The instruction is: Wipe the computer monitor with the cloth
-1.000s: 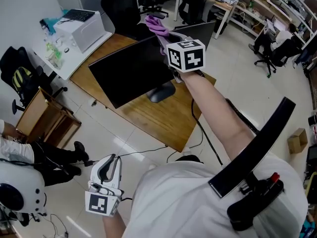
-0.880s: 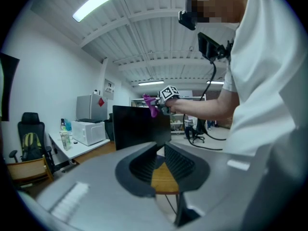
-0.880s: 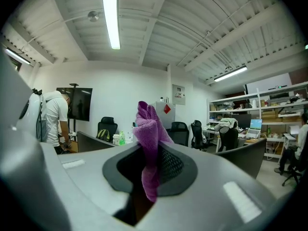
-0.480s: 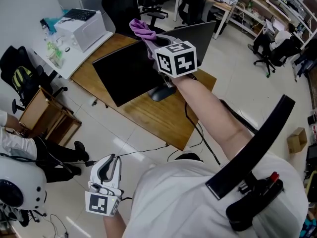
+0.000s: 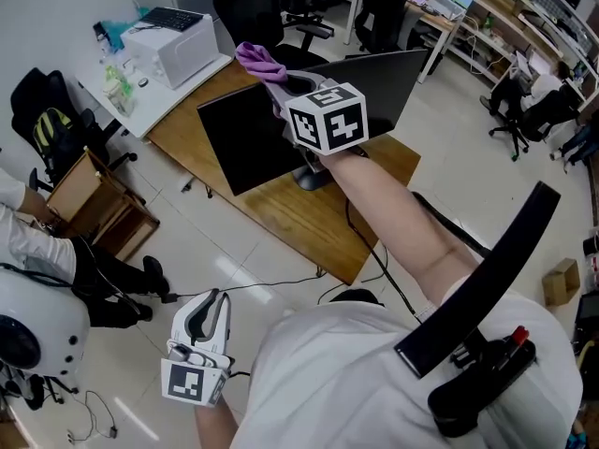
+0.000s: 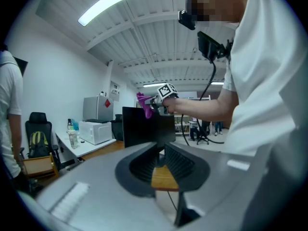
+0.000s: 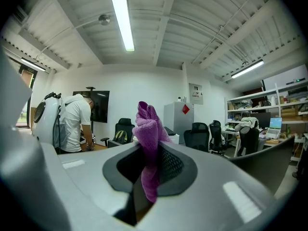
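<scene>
A black computer monitor (image 5: pixel 248 137) stands on a wooden desk (image 5: pixel 301 221), with a second dark monitor (image 5: pixel 379 75) behind it. My right gripper (image 5: pixel 278 84) is shut on a purple cloth (image 5: pixel 260 61), held at the monitor's top edge. In the right gripper view the cloth (image 7: pixel 148 129) stands bunched up out of the gripper (image 7: pixel 149 160). My left gripper (image 5: pixel 198 337) hangs low over the floor, away from the desk, with nothing in it. The left gripper view shows its own jaws (image 6: pixel 161 150) together and, beyond them, the monitor (image 6: pixel 143 126) and the cloth (image 6: pixel 144 104).
A white table with a printer (image 5: pixel 174 39) adjoins the desk's far left. Black office chairs (image 5: pixel 267 6) stand behind. A wooden cabinet (image 5: pixel 95 209) and a bent-over person (image 5: pixel 42 246) are at the left. A cable (image 5: pixel 271 284) runs across the tiled floor.
My right gripper has carried the purple cloth to the left along the monitor's top edge. The head view has shifted a little. The left gripper stays where it was.
</scene>
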Tool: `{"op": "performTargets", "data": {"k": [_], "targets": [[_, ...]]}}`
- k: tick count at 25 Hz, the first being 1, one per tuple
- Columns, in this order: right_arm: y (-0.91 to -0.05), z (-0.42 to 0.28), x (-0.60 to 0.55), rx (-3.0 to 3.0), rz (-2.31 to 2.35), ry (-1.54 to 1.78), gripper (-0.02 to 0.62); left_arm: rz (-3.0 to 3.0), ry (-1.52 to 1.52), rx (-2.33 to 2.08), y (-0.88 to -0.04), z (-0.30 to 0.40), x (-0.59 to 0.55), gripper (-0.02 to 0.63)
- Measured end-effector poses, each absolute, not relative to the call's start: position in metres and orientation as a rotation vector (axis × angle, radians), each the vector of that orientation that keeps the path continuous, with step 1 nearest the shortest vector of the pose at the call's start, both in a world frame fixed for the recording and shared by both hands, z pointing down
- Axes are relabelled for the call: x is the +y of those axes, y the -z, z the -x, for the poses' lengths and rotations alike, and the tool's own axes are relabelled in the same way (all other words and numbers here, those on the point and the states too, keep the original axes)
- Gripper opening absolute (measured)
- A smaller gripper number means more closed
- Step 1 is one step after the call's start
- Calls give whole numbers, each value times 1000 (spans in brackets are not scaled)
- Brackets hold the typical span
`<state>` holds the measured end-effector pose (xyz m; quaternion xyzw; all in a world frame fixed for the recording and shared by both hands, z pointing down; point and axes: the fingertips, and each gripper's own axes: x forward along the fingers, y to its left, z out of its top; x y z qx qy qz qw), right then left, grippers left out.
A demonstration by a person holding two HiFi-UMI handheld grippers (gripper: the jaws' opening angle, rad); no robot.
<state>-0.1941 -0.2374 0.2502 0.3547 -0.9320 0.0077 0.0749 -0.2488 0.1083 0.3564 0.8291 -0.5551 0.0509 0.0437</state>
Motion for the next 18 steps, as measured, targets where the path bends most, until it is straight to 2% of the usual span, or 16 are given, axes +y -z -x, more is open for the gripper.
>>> {"op": "performTargets", "data": {"k": [18], "targets": [[-247,257,-204,-2877,-857,-17,48,-2455,-181,-1773,-365,256,134,71]]}}
